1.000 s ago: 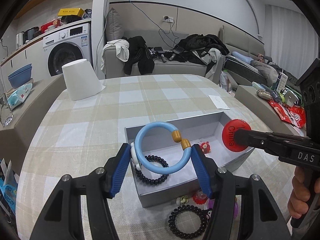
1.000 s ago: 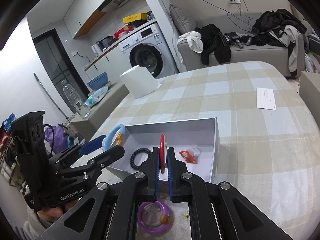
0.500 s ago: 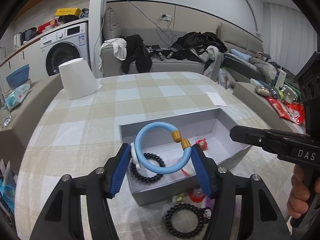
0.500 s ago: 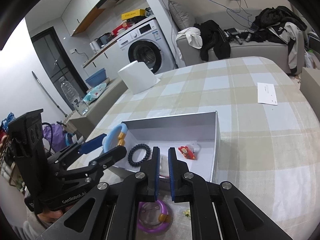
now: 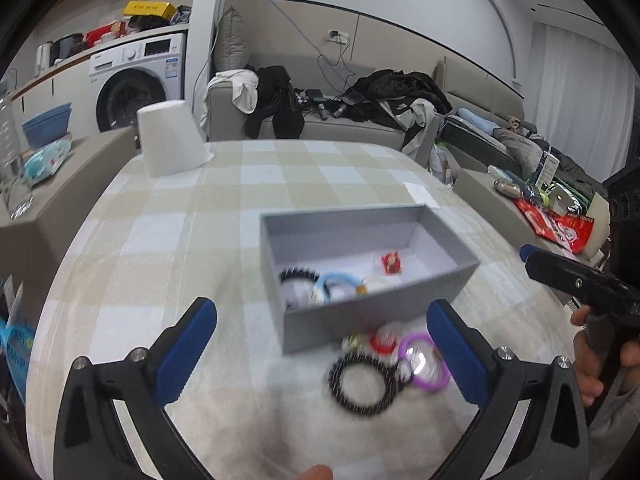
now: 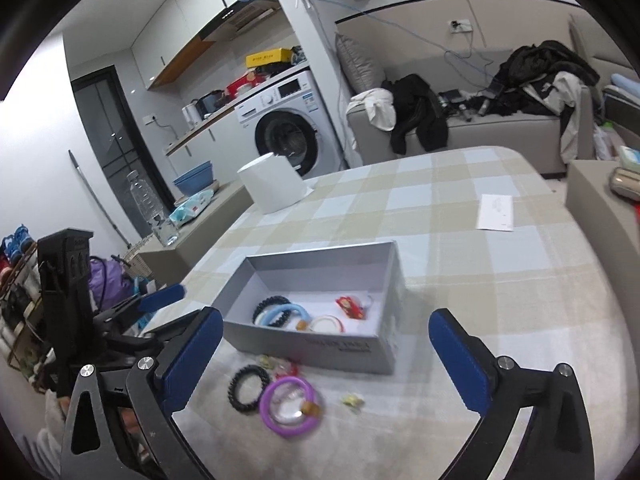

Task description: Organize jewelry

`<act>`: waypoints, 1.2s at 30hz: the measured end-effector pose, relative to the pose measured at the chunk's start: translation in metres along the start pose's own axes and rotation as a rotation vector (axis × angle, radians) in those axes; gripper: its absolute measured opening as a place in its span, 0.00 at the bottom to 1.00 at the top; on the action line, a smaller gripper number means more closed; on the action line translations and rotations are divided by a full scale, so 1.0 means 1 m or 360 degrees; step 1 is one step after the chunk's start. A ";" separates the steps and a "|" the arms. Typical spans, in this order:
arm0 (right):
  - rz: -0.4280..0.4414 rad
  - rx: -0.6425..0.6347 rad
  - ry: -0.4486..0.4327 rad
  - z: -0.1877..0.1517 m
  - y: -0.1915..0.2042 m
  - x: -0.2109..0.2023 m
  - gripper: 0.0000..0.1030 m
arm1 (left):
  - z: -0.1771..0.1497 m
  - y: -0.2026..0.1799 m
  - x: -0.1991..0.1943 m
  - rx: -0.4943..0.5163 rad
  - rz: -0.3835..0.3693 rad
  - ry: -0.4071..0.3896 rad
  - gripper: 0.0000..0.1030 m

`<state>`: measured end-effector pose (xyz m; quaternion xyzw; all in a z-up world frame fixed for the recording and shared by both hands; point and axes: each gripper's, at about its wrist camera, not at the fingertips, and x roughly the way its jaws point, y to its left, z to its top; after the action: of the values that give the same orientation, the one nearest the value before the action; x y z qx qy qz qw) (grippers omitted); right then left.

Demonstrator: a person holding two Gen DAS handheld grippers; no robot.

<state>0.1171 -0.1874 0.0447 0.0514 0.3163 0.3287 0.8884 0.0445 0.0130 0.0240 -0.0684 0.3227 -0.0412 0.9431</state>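
A grey open box stands on the checked tablecloth. Inside lie a light blue bracelet, a black bead bracelet, a red-rimmed round badge and a small red charm. In front of the box lie a black bead bracelet, a purple ring bracelet and small trinkets. My left gripper is open and empty, near the box's front. My right gripper is open and empty above the loose pieces.
A white upturned bucket stands at the table's far left. A white paper slip lies at the far right. A sofa with clothes is behind the table. Low side benches flank it.
The left gripper opened and dropped the blue bracelet into the box. The right gripper released the red badge into the box and opened wide. Both pulled back from the box.
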 end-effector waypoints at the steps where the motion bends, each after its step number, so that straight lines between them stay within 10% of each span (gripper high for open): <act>1: -0.0018 -0.0008 0.0018 -0.005 -0.001 0.000 1.00 | -0.006 0.001 -0.002 0.0003 0.0014 0.0003 0.99; 15: -0.0020 -0.0233 0.0291 -0.046 0.026 0.036 0.99 | -0.030 0.000 0.015 0.0089 0.0133 0.0078 0.99; 29: 0.0022 -0.0391 0.0465 -0.056 0.051 0.069 0.58 | -0.031 0.009 0.018 0.0020 0.0101 0.0114 0.99; 36: 0.0020 -0.0388 0.0471 -0.057 0.049 0.067 0.58 | -0.031 0.009 0.017 0.0021 0.0101 0.0118 0.99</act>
<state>0.0954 -0.1148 -0.0215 -0.1035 0.4011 0.3741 0.8297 0.0395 0.0166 -0.0123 -0.0503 0.3592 -0.0159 0.9318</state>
